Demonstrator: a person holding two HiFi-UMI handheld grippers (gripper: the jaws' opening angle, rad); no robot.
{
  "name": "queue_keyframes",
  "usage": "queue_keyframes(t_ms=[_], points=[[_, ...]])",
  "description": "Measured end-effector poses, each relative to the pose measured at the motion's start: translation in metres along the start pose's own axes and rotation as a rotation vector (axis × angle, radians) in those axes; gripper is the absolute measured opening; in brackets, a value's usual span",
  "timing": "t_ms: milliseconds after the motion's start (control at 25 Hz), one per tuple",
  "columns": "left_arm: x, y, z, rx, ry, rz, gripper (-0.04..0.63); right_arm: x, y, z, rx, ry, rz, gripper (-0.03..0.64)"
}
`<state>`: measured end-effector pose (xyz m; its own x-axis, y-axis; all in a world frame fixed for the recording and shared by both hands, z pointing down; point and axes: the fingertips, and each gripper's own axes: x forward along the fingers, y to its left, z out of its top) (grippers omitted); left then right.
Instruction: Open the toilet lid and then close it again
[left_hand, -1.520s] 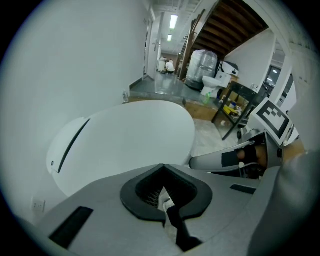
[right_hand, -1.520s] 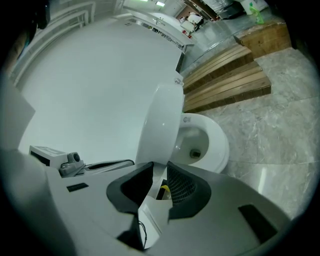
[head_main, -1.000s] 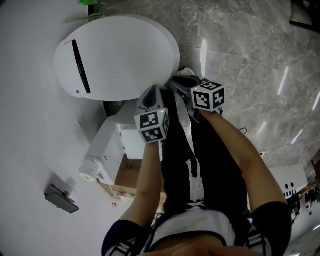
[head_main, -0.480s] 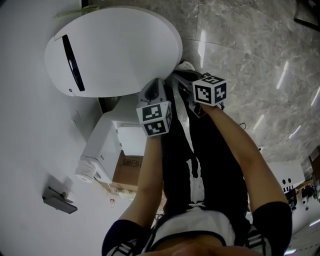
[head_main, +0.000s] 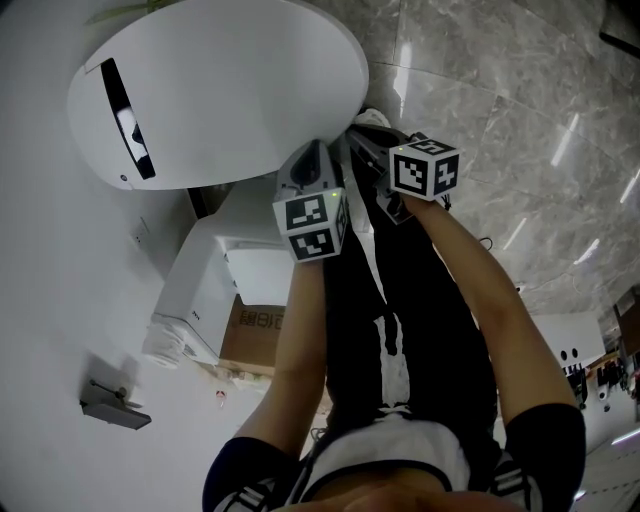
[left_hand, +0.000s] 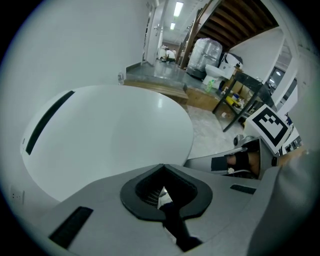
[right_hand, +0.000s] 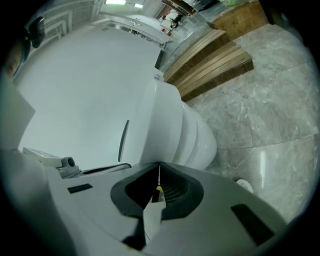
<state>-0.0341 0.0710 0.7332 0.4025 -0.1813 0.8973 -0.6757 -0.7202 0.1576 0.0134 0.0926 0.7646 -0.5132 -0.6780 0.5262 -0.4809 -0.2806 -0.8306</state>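
Roughly L-R, toilet lid (head_main: 220, 90) long axis

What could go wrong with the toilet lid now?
The left gripper and right gripper are both shut with nothing in them, close to the front edge of the lid. The lid looks smooth and rounded, so shut jaws might slip off when lifting. If they slip partway up, the lid could drop and bang. The grippers are also close together and might bump each other.
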Motion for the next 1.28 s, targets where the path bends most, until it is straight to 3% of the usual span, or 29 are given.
queue_keyframes(t_ms=[1000,1280], points=[[0.049,0.009,-0.024,0.004,-0.001,0.024,0.006,0.033,-0.04,-0.015,-0.022,0.059,-0.033,0.008],[0.061,0.013,-0.028,-0.05,0.076,-0.031,0.006,0.029,-0.022,-0.011,-0.012,0.142,-0.049,0.009]])
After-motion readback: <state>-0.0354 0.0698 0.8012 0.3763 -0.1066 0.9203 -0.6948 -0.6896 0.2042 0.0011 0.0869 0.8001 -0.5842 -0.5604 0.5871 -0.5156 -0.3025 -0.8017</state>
